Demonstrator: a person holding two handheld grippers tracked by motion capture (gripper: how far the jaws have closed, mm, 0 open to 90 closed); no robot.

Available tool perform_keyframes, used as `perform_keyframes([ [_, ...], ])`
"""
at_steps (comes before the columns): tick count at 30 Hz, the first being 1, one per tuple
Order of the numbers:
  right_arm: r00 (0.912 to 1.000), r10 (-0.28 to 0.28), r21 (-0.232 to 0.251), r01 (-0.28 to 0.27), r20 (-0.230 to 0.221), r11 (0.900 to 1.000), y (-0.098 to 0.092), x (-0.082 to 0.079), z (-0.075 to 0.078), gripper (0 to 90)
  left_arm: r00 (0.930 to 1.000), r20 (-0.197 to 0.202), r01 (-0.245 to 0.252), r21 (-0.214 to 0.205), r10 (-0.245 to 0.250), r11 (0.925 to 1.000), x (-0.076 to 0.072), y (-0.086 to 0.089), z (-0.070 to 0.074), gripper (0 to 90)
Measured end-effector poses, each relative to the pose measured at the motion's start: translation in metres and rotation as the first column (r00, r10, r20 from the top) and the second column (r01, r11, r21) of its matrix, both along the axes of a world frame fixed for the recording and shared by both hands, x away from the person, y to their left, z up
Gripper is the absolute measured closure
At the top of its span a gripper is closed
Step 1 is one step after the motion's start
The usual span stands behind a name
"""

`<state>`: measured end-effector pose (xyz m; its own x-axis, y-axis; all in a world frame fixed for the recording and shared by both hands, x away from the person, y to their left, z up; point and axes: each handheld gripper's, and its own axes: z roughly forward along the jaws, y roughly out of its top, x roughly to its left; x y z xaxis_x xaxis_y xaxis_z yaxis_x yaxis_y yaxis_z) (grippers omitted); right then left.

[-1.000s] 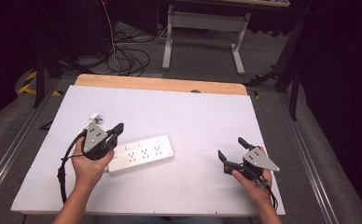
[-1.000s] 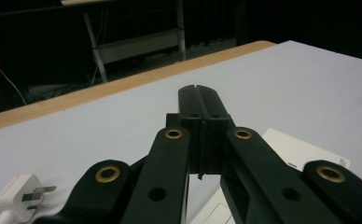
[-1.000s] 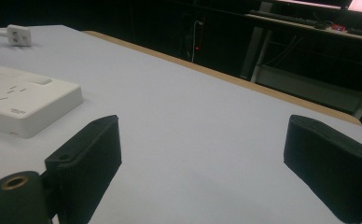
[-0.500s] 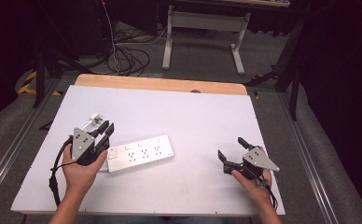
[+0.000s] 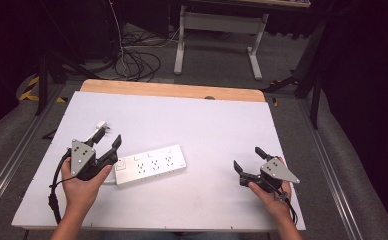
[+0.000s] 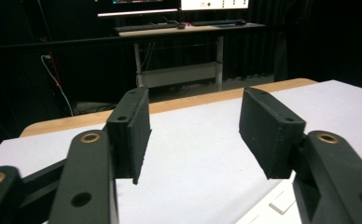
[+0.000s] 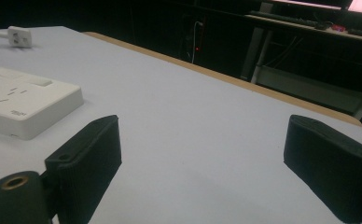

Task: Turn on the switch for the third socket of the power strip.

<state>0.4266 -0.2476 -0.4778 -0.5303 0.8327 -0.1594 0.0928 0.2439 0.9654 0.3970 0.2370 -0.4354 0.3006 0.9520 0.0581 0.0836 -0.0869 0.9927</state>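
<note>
A white power strip point(image 5: 149, 164) lies flat on the white table point(image 5: 207, 120), left of centre. Its near end shows in the right gripper view point(image 7: 25, 105), and one corner sits at the lower right of the left gripper view point(image 6: 281, 205). My left gripper point(image 5: 106, 142) hovers at the strip's left end. Its jaws have just been opening and stand apart, with nothing but bare table between them point(image 6: 195, 121). A small white plug point(image 5: 101, 125) on a cord lies just beyond it point(image 7: 18, 35). My right gripper point(image 5: 248, 158) rests open at the front right, holding nothing point(image 7: 202, 140).
The table's far edge is a wooden strip point(image 5: 172, 90). Beyond it stand a desk frame point(image 5: 217, 25) and loose cables on the floor point(image 5: 137, 60). Metal rails run along both sides of the table.
My left gripper has drawn a little to the left, away from the power strip, and its jaws have come apart. The strip, the plug and the right gripper have stayed put.
</note>
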Motion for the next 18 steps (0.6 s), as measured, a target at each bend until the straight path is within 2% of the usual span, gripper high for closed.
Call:
perform_keyframes([
  [6,1.0000,-0.001,0.005,0.001,0.000,1.0000,0.000,0.000,0.000,11.9,0.9997,-0.005,0.024,0.005,-0.024,0.9997,-0.005,0.002,-0.001,31.3],
  [10,1.0000,-0.001,-0.001,0.001,0.000,1.0000,0.000,0.000,0.000,11.9,1.0000,0.005,0.008,-0.016,-0.008,0.9998,-0.008,0.007,0.000,24.0],
  [12,1.0000,0.002,0.000,-0.002,0.001,1.0000,0.001,0.000,0.000,11.9,1.0000,0.005,0.000,-0.016,0.000,0.9999,-0.009,0.007,0.001,20.7],
  [15,1.0000,0.003,0.002,-0.003,0.001,1.0000,0.001,0.000,-0.001,11.9,0.9999,0.002,-0.014,-0.016,0.014,0.9998,-0.011,0.006,0.001,10.1],
  [18,1.0000,0.002,0.001,-0.002,0.001,1.0000,0.001,0.000,0.000,11.9,0.9998,0.000,-0.022,-0.011,0.022,0.9997,-0.015,0.007,0.001,6.1],
])
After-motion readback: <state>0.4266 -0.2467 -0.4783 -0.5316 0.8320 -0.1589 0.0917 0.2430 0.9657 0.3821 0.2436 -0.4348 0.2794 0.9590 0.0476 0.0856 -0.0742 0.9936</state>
